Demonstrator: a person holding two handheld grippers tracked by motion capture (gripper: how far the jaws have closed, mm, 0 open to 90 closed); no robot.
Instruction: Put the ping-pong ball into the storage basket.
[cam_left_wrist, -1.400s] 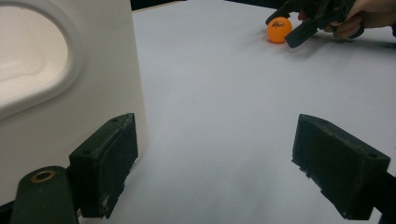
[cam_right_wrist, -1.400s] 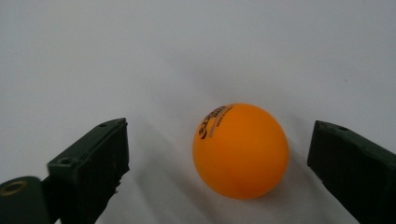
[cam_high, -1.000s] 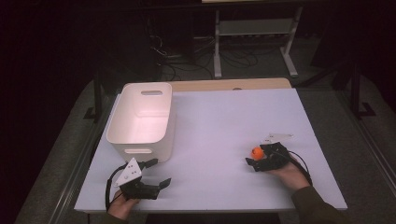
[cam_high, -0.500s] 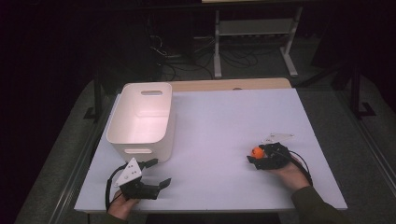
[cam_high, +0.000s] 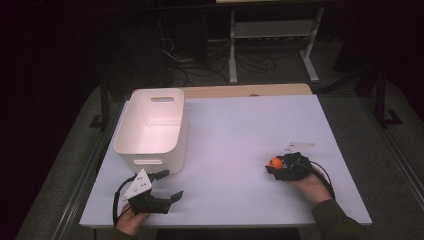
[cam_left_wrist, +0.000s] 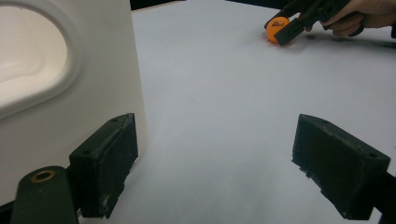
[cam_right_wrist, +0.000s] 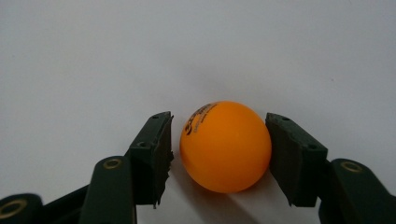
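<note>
The white bin (cam_high: 152, 127) stands at the surface's (cam_high: 235, 130) left, just beside the left hand-held gripper (cam_high: 167, 187), which waits wide and empty. To the right, the right hand-held gripper (cam_right_wrist: 219, 144) has just been closing round the orange ball (cam_right_wrist: 225, 146) lying on the surface, apparently to lift it.

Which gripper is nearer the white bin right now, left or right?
Left. The left gripper sits open just in front of the white bin, one jaw beside its wall. The right gripper is across the table, jaws around the orange ball.
</note>
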